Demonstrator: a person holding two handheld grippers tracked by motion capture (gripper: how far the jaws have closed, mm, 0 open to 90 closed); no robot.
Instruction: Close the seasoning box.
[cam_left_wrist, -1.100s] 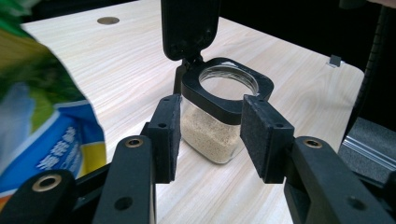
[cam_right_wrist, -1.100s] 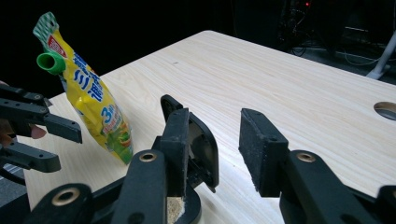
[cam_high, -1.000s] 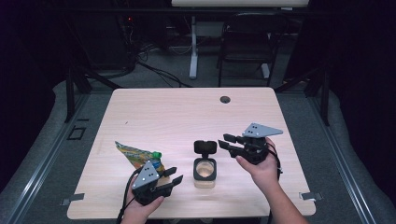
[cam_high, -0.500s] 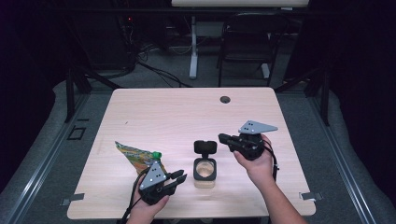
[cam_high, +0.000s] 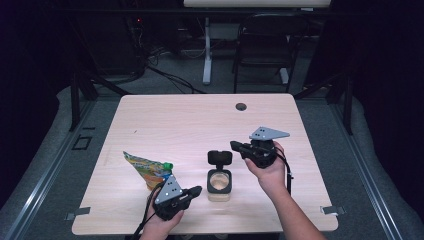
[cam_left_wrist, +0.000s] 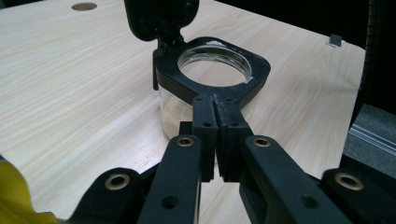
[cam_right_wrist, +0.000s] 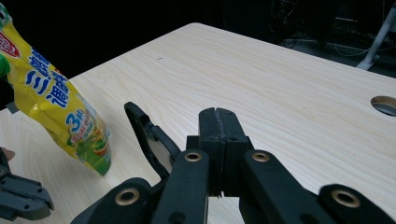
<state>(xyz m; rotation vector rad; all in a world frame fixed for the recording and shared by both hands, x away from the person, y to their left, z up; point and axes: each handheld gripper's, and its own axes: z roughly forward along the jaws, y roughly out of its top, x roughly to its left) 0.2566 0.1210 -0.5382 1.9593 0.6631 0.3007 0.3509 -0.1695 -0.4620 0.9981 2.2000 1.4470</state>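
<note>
Jar (cam_high: 219, 182) sits lid-open on counter (cam_high: 175, 120). Left hand-held gripper (cam_high: 196, 190) just left of jar, right hand-held gripper (cam_high: 235, 145) just right; both just closed, nothing between them. Pouch (cam_high: 145, 167) left of jar.

The table (cam_high: 175, 120) was viewed from above; the jar (cam_left_wrist: 212, 74) was shared, seen close from both gripper-mounted cameras.
</note>
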